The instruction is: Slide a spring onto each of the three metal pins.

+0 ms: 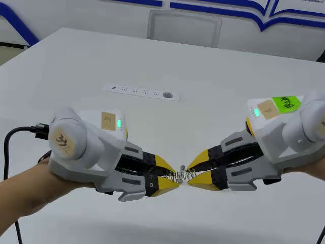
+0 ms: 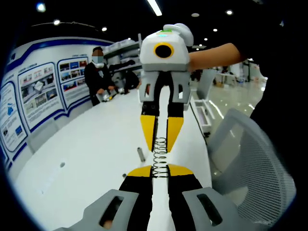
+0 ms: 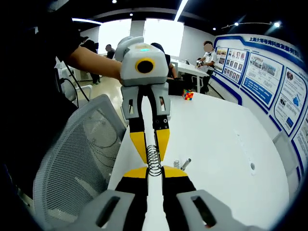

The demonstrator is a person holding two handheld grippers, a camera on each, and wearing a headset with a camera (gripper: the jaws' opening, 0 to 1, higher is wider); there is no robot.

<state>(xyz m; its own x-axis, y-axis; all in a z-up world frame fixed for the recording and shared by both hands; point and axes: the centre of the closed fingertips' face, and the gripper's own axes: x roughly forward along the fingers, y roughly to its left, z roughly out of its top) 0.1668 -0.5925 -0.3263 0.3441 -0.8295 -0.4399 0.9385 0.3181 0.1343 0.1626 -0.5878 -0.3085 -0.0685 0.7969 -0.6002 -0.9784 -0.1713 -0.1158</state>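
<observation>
- A thin, silvery wire spring (image 1: 183, 175) hangs above the desk (image 1: 203, 101), pinched at one end by the left hand-held gripper (image 1: 176, 178) and at the other by the right hand-held gripper (image 1: 189, 176).
- A short metal pin (image 3: 185, 164) lies on the desk, just beside a second small spring (image 3: 176, 164).

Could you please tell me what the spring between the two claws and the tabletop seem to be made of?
Spring: probably bare steel wire, judging by its thin, grey, glinting coils. Tabletop: a smooth, matte white surface, perhaps laminate, though the look leaves that open.
</observation>
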